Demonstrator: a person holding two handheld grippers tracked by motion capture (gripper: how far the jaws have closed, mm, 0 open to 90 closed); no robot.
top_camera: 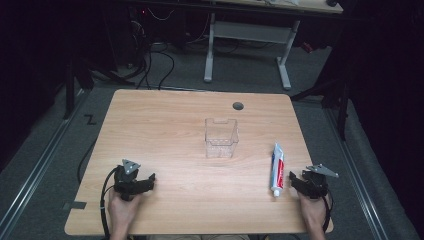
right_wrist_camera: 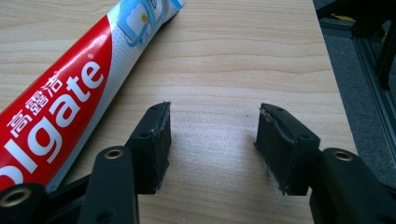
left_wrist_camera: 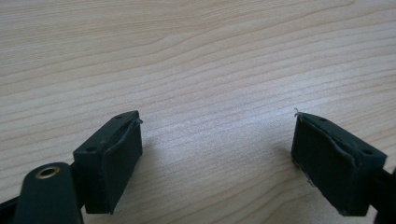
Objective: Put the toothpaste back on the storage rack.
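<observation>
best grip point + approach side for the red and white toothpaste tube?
Judging by its pose, grip the red and white toothpaste tube mid-body, across its narrow width, coming from above with the right gripper, which sits open just beside it. It lies flat on the wooden table, cap end toward the person, flat crimped end away; the middle looks thickest.

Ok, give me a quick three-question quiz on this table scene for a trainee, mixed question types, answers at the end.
1. True or false: the toothpaste tube is standing inside the clear plastic box.
2. Which gripper is nearer the tube? A) left gripper B) right gripper
3. Fill in: the jaws of both grippers are ____, with nothing between them.

Key
1. False: the tube lies flat on the wooden table, to the right of the box.
2. B: it sits just beside the tube's cap end.
3. Open.
</observation>
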